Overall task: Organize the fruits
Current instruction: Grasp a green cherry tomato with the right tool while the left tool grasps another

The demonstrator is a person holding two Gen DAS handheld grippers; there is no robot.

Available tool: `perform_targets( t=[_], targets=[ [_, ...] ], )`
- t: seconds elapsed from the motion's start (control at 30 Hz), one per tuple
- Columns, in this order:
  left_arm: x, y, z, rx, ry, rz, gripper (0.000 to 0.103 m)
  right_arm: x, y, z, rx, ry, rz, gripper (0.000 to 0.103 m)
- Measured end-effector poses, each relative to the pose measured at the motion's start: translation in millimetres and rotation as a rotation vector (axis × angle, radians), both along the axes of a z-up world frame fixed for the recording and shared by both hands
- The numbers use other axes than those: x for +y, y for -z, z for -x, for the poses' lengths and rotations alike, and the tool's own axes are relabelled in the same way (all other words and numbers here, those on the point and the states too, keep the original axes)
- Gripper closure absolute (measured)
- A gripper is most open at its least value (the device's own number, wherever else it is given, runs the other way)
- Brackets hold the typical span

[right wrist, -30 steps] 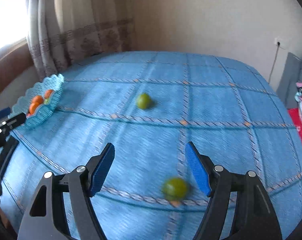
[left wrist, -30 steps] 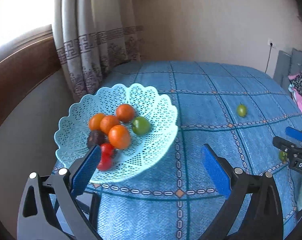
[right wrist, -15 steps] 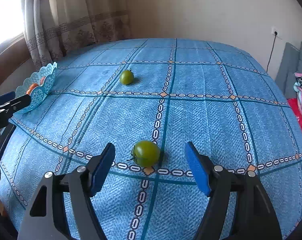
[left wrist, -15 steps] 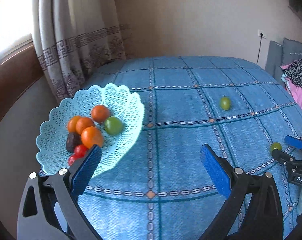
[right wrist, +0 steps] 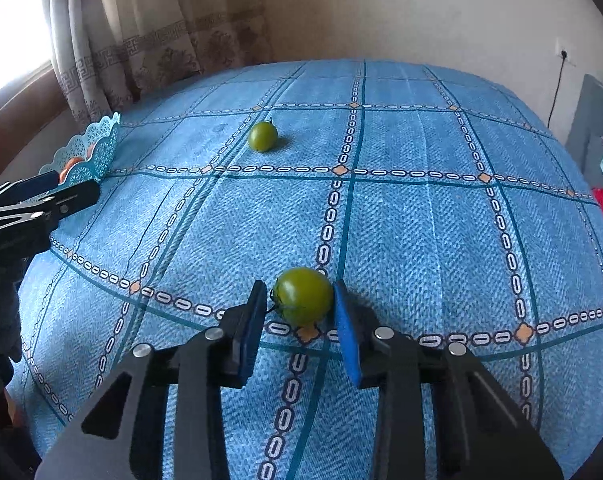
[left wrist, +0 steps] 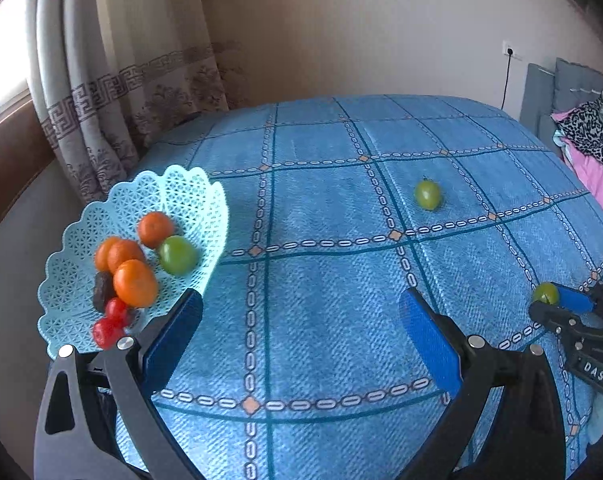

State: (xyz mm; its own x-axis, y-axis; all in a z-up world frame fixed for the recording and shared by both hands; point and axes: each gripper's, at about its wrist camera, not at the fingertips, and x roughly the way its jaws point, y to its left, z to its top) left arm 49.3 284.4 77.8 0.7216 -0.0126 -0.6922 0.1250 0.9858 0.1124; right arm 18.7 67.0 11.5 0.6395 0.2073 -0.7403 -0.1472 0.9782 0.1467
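right gripper (right wrist: 299, 312): pads narrowed around the near green tomato (right wrist: 303, 295); right pad touches its side, left pad sits just beside the stem end, so I read this as a pinch barely seated, not yet firm
left gripper (left wrist: 299, 344): spread wide, nothing between the pads, hovering over bare cloth beside the basket (left wrist: 81, 236)
near green tomato, location: on the blue checked bedspread (right wrist: 421, 220), at the tips of the right pads, resting on the cloth
second green tomato (right wrist: 262, 136): loose on the bedspread, farther toward the wall, well apart from both grippers
basket contents: oranges (left wrist: 135, 282), one green fruit (left wrist: 177, 255), small red ones (left wrist: 108, 332) and a dark one; sits at the left edge of the bed near the curtain (left wrist: 133, 92)
step (judged): closing on the near tomato before carrying it to the basket
risk 1: fruit is round and smooth, held only at the pad tips; uneven closing could squirt it forward and roll it over the soft cloth
risk 2: too hard a squeeze could bruise or split the skin
risk 3: basket is tilted on soft bedding at the edge; a drop on its rim could tip it or spill fruit
change vs half a second ago: right pads were spread wide either side of the tomato, now drawn in to it
change, left view: basket has slid further left in frame; left pads just as wide apart
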Motion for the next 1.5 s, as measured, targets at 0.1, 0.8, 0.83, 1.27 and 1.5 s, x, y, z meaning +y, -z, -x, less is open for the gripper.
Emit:
perform_targets(
  t=[0.1,0.8,0.83,1.27,1.5],
  targets=[
    [-7,2,-9,0.011,0.009,-0.001,0.003,-5,-1,0,0.003,0.011,-0.02,0.069],
    [-85,25,-95,0.081,0.136,0.026,0.006,-47,-6,-15,-0.062,0.126,-0.032,0.069],
    [-88,26,-98,0.084,0.145,0.029,0.007,-48,-5,-16,-0.058,0.125,-0.038,0.069],
    [-109,40,-134,0.184,0.176,0.134,0.046,-46,1,-18,-0.035,0.12,-0.061,0.069],
    [-119,43,-141,0.167,0.193,0.159,0.059,-46,3,-21,-0.032,0.118,-0.058,0.069]
  ],
)
